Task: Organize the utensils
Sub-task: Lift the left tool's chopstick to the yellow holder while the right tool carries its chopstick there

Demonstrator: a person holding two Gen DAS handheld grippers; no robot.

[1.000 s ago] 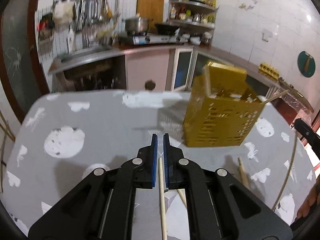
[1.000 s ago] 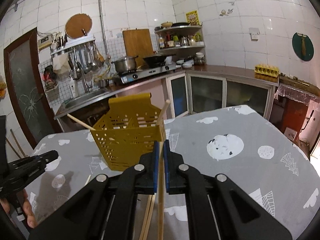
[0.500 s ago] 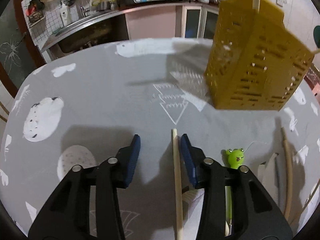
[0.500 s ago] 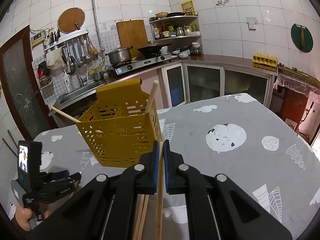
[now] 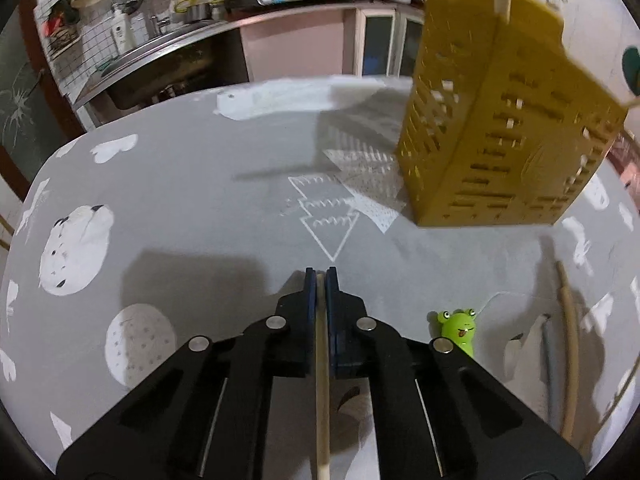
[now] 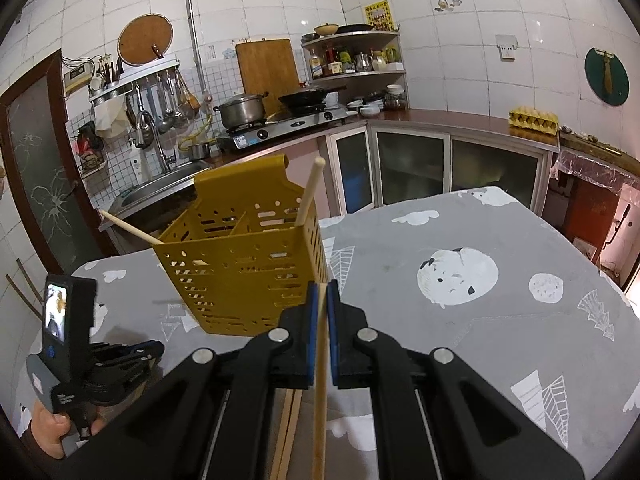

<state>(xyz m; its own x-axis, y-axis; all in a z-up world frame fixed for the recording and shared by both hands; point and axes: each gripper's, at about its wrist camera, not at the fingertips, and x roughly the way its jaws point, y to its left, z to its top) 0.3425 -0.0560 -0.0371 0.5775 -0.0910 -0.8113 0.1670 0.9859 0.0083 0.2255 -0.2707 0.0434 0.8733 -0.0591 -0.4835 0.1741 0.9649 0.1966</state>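
A yellow perforated utensil holder stands on the grey tablecloth, with chopsticks sticking out of it; it also shows in the right wrist view. My left gripper is shut on a wooden chopstick, low over the cloth, left of and short of the holder. My right gripper is shut on another wooden chopstick, held above the table just in front of the holder. The left gripper also shows in the right wrist view at the lower left.
A green frog-topped utensil, a tan stick and a grey one lie on the cloth right of my left gripper. More chopsticks lie under my right gripper. Kitchen counter and stove stand behind the table.
My left gripper dropped toward the cloth, opened around a lying chopstick, and has now shut on it. My right gripper kept its chopstick and rose slightly near the holder.
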